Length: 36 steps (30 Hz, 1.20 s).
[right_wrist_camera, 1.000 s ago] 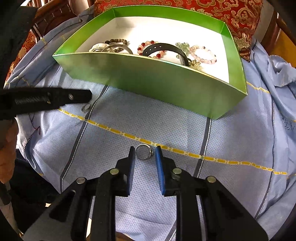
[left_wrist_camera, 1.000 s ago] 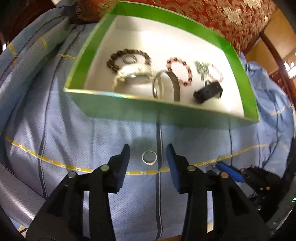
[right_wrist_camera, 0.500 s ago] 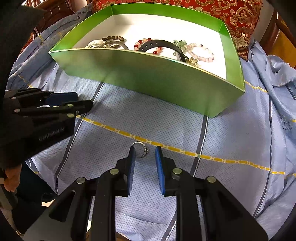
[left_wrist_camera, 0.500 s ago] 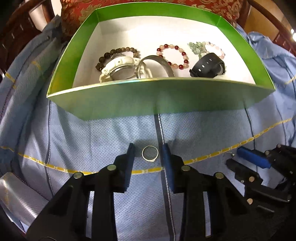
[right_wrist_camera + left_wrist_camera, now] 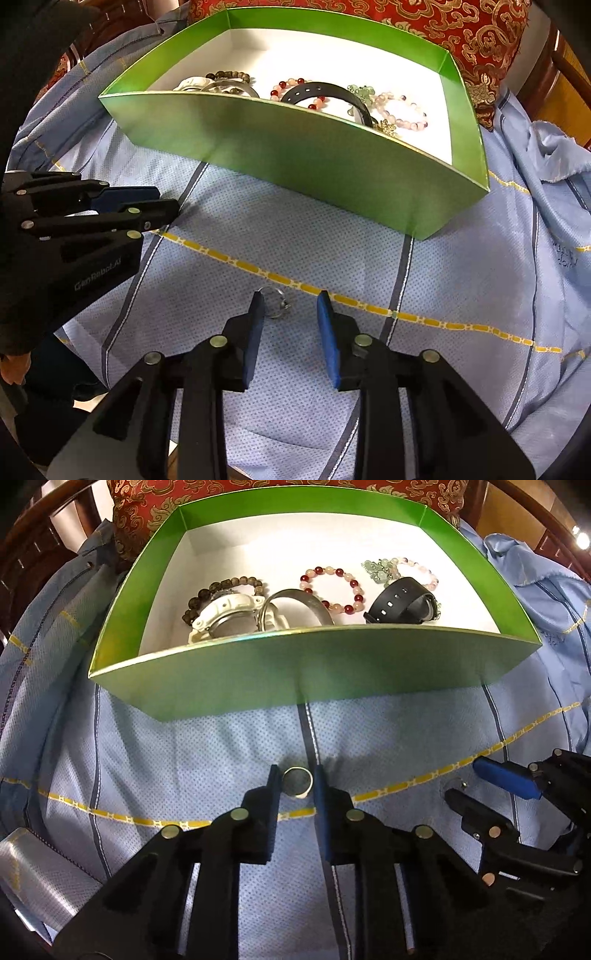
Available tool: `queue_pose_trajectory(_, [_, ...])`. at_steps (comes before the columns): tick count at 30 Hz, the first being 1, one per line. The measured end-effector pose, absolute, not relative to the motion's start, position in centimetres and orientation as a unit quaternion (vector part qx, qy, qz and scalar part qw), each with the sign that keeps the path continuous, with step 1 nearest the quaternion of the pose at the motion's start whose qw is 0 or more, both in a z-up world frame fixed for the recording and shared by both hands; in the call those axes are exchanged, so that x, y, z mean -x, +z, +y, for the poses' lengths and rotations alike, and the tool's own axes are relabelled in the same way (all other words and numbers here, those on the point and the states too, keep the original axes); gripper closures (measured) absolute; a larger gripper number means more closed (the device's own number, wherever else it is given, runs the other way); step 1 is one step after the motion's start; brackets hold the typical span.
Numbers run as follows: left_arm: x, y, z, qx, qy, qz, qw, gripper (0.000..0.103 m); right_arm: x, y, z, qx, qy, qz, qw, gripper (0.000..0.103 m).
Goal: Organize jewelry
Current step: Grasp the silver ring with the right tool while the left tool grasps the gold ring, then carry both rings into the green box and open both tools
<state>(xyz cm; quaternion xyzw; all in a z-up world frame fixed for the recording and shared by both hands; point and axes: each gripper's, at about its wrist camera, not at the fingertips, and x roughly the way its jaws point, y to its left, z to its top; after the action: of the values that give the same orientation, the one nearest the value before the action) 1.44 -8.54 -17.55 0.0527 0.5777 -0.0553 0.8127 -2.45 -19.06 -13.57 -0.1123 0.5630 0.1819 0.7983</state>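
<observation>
My left tongs sit low on the pale blue dotted cloth, their pads close on either side of a plain silver band ring; I cannot tell whether the pads touch it. My right tongs stand open over a thin silver ring with a small setting, which lies just beside the left pad, with free cloth between it and the right pad.

The green cardboard box with white floor stands far of both rings, its near wall upright; open cloth lies between that wall and each pair of tongs. The left view shows the box floor: a white chunky watch, a silver bangle, a red-and-pink bead bracelet, a black strap watch, a dark brown bead bracelet. In the right view the near wall hides much of these, but it shows a pale pink bead bracelet at the right end. Each view shows the other tongs at its edge.
</observation>
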Motion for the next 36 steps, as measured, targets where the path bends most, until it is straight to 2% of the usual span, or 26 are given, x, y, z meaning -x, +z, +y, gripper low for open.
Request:
queue_pose_trajectory(1, [-1.5,-17.5,-8.4,-0.052,-0.057,0.579,0.812,0.085,2.5,-13.6,-19.0,0.113,0.186,0.563,0.798,0.074])
queue_pose_trajectory(3, [-1.5,-17.4,-8.2,-0.045,-0.06,0.582,0.81,0.085,2.7,-13.7,-18.7,0.113,0.198,0.563,0.794,0.087])
queue_pose_trajectory(9, [-1.4,-17.3,-7.1,-0.024,-0.061,0.591,0.804,0.085,2.5,-13.3,-18.9,0.103,0.196,0.563,0.797,0.088])
queue_pose_trajectory(10, [-1.4,-17.3,-7.0,-0.023,-0.061,0.592,0.803,0.085,2.1,-13.1,-19.5,0.093,0.187,0.562,0.801,0.087])
queue_pose_trajectory(13, [-1.3,-17.3,-6.7,-0.017,-0.063,0.596,0.8,0.085,1.2,-12.2,-21.6,0.051,0.163,0.561,0.81,0.069])
queue_pose_trajectory(16, [-1.2,-17.2,-6.6,-0.014,-0.062,0.597,0.799,0.085,0.9,-11.7,-22.7,0.026,0.158,0.557,0.815,0.062])
queue_pose_trajectory(26, [-1.1,-17.6,-7.8,-0.043,-0.055,0.59,0.804,0.083,2.8,-14.0,-19.0,0.105,0.192,0.561,0.798,0.061])
queue_pose_trajectory(27, [-1.0,-17.6,-7.9,-0.047,-0.055,0.589,0.805,0.083,2.8,-14.0,-18.8,0.111,0.193,0.558,0.8,0.068])
queue_pose_trajectory(28, [-1.0,-17.6,-8.0,-0.05,-0.056,0.588,0.805,0.085,2.9,-14.0,-18.6,0.112,0.198,0.556,0.799,0.081])
queue_pose_trajectory(29, [-0.9,-17.5,-8.1,-0.049,-0.056,0.588,0.805,0.085,3.0,-14.0,-18.5,0.112,0.204,0.556,0.798,0.084])
queue_pose_trajectory(36, [-1.4,-16.4,-6.5,-0.004,-0.059,0.587,0.807,0.085,2.9,-13.1,-19.5,0.087,0.199,0.55,0.807,0.085])
